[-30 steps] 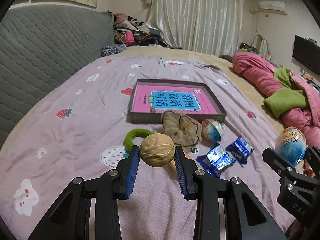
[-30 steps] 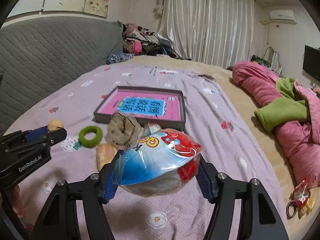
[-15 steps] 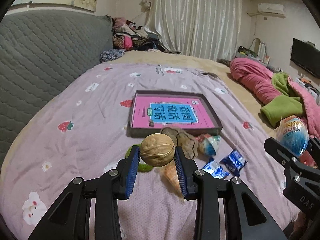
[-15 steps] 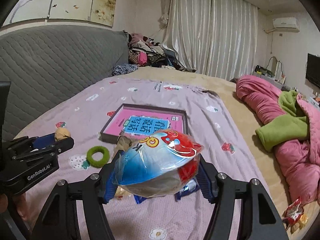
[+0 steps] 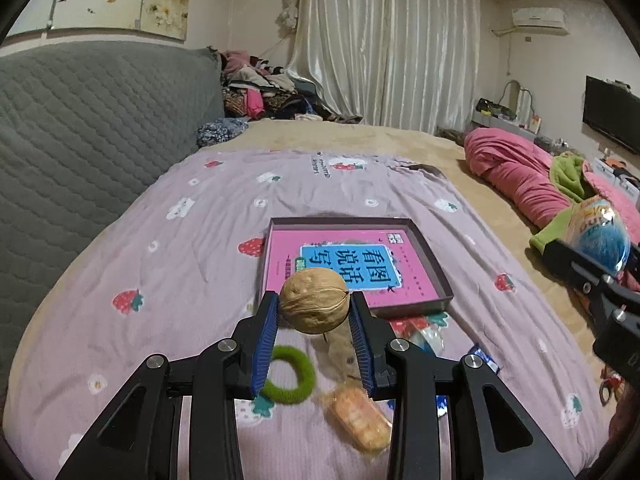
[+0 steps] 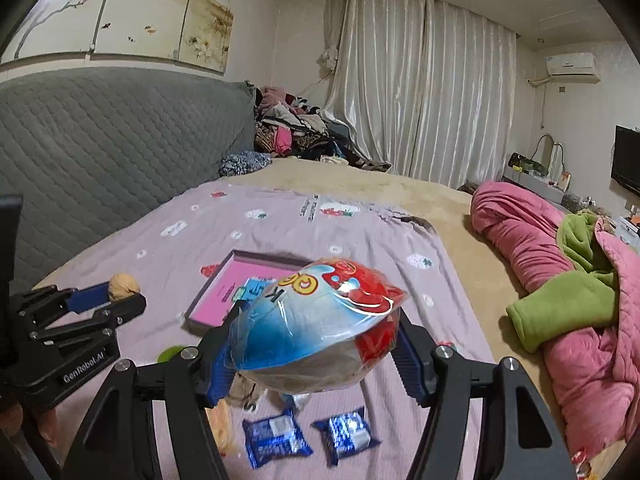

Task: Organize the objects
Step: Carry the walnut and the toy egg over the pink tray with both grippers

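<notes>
Walnut (image 5: pixel 313 305): pinched by its two ends between the blue pads of the left gripper (image 5: pixel 314 320), carried in the air above the bed and clear of the clutter, in line with the near edge of the tray.
Toy egg (image 6: pixel 320 322): a plastic-wrapped red, white and blue egg, squeezed between the fingers (image 6: pixel 409 364) of the right gripper (image 6: pixel 316 364), likewise held off the bed; the wrapper crinkles where the pads press in.
Tray (image 5: pixel 434 266): shallow dark-rimmed box lid on the purple strawberry-print bedspread (image 5: pixel 168 264), just beyond both grippers; I judge it the likely drop-off, since both loads point toward it.
Left behind on the bed: green hair ring (image 5: pixel 289 374), orange wrapped snack (image 5: pixel 359 420), two blue sachets (image 6: pixel 276 438), all lying near the tray's front edge, waiting their turn by my reckoning.
Writing in tray: a pink sheet with a blue panel of large Chinese characters, 看图说话写; the smaller print is too fine to read.
Writing on gripper: "GenRobot.AI" in white on the left one's body, seen from the right wrist.
Writing on egg: large orange-and-yellow letters, distorted by the wrapper, not legible.
</notes>
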Demonstrator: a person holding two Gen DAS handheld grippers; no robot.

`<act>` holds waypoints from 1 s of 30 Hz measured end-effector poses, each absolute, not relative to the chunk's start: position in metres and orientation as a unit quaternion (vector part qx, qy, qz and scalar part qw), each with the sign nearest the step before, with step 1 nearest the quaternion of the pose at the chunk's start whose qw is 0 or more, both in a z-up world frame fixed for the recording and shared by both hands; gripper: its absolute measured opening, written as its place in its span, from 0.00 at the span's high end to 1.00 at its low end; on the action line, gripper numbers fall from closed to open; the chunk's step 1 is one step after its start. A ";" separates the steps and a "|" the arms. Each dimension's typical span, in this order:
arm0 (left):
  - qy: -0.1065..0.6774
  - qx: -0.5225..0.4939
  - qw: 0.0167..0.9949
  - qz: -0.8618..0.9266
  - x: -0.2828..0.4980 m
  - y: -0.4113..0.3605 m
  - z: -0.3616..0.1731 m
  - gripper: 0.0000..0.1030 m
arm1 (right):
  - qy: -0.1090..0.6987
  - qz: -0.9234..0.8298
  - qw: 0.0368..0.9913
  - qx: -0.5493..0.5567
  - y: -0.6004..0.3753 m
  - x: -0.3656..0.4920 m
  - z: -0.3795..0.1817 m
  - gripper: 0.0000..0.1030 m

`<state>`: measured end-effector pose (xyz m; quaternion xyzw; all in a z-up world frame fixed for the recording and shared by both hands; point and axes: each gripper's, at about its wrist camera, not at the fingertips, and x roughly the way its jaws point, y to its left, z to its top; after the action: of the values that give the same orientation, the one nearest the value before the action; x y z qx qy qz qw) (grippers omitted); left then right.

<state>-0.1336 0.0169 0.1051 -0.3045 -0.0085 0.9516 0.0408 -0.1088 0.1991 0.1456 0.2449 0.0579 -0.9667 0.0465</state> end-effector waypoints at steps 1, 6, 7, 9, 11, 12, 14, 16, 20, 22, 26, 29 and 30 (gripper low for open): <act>-0.007 -0.304 0.039 0.952 -0.138 0.019 0.106 0.65 | 0.057 -0.967 0.047 0.245 0.199 -0.112 0.147 0.36; 0.000 -0.305 0.044 0.951 -0.164 0.028 0.106 0.65 | 0.060 -0.968 0.052 0.239 0.200 -0.136 0.149 0.36; 0.001 -0.306 0.044 0.951 -0.170 0.029 0.105 0.65 | 0.060 -0.968 0.052 0.238 0.200 -0.139 0.148 0.36; 0.005 -0.305 0.046 0.951 -0.180 0.033 0.106 0.65 | 0.067 -0.968 0.053 0.237 0.198 -0.150 0.147 0.36; 0.010 -0.302 0.044 0.952 -0.192 0.036 0.107 0.65 | 0.071 -0.967 0.054 0.238 0.196 -0.162 0.146 0.36; 0.011 -0.301 0.044 0.953 -0.197 0.038 0.106 0.65 | 0.074 -0.967 0.053 0.236 0.195 -0.169 0.145 0.36; 0.010 -0.304 0.046 0.951 -0.211 0.039 0.106 0.65 | 0.075 -0.967 0.055 0.237 0.195 -0.182 0.143 0.36; 0.007 -0.308 0.047 0.950 -0.227 0.039 0.106 0.65 | 0.076 -0.967 0.054 0.238 0.195 -0.193 0.142 0.36; -0.007 -0.317 0.054 0.947 -0.254 0.039 0.101 0.65 | 0.088 -0.963 0.055 0.250 0.195 -0.226 0.133 0.36; -0.007 -0.319 0.051 0.946 -0.265 0.040 0.097 0.65 | 0.088 -0.962 0.054 0.253 0.196 -0.239 0.129 0.36; -0.004 -0.326 0.049 0.944 -0.294 0.039 0.085 0.65 | 0.075 -0.961 0.056 0.262 0.199 -0.268 0.115 0.36; -0.007 -0.323 0.048 0.945 -0.313 0.037 0.075 0.65 | 0.078 -0.958 0.060 0.271 0.199 -0.289 0.101 0.36; -0.012 -0.323 0.050 0.945 -0.319 0.036 0.070 0.65 | 0.084 -0.956 0.061 0.274 0.199 -0.297 0.094 0.36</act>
<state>-0.3192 0.0357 0.0704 -0.3233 -0.0122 0.9449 0.0502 -0.2970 0.1987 0.0942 0.2737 0.0841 -0.9562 0.0607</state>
